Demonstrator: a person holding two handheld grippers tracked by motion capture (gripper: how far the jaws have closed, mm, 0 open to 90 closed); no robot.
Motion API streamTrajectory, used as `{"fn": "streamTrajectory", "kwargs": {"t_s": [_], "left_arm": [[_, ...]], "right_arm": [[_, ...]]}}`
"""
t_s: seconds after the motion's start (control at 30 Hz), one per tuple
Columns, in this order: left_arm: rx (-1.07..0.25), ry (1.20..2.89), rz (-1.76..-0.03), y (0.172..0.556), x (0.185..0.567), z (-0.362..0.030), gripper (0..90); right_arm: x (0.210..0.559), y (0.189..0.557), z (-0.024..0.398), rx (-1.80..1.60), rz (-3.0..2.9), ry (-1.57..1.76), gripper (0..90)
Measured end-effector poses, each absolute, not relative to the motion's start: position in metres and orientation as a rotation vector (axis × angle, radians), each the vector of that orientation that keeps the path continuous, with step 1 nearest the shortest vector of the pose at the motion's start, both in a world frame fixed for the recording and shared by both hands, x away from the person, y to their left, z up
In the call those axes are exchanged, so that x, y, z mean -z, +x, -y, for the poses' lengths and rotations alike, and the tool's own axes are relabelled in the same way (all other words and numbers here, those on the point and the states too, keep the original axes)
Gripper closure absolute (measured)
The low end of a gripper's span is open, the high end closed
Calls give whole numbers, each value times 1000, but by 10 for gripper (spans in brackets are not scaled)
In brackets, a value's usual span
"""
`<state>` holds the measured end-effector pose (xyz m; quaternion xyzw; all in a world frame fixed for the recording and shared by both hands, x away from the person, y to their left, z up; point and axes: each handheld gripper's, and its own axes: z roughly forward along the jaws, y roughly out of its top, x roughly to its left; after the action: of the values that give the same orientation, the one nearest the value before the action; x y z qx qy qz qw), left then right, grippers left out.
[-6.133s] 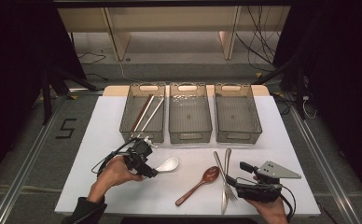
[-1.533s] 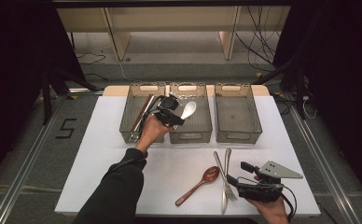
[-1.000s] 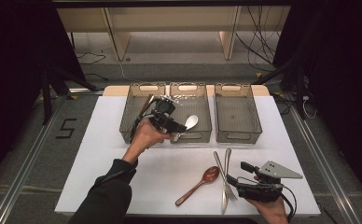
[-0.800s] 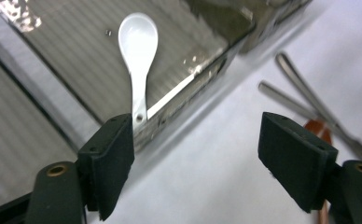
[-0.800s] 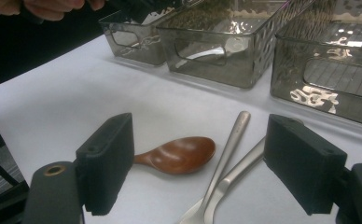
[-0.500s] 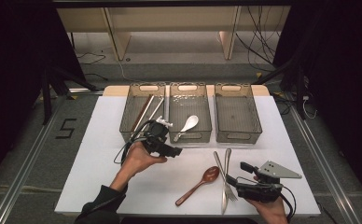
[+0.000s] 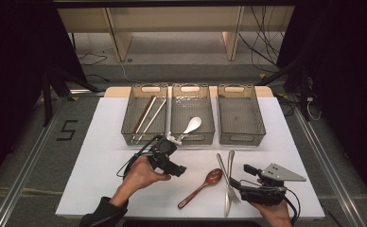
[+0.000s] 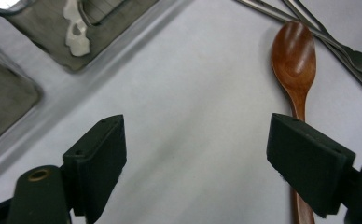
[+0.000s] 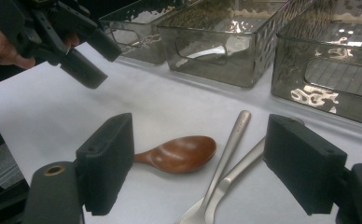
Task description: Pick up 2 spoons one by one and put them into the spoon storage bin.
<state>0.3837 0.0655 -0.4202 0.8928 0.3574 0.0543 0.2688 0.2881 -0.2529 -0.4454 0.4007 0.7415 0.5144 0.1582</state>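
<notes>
Three clear bins sit side by side at the far part of the white table. The left bin holds two long chopsticks that lie next to each other. The middle bin holds a white spoon, with its bowl near the middle and its handle toward the near wall. The right bin has nothing in it that I can see.

The left gripper hangs over the table, just in front of the bins. Its jaws have just been opening and now stand wide apart, with nothing between them. In the left gripper view, the wooden spoon lies on the table by one jaw.

The wooden spoon lies flat near the front edge, beside two metal forks. The right gripper is low, near the forks, jaws wide and holding nothing.
</notes>
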Motion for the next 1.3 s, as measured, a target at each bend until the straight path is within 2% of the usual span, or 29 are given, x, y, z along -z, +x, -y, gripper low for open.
{"fn": "streamTrajectory", "kwargs": {"t_s": [0.83,1.07,1.3], "left_arm": [[-54,2511,-851,360,449,-26,215],[-44,2542,-805,356,455,-15,252],[-44,2579,-751,353,459,-1,359]], "right_arm": [[446,288,251,-1463,-2129,1146,253],[446,288,252,-1464,-2129,1146,253],[446,288,252,-1464,-2126,1148,252]]}}
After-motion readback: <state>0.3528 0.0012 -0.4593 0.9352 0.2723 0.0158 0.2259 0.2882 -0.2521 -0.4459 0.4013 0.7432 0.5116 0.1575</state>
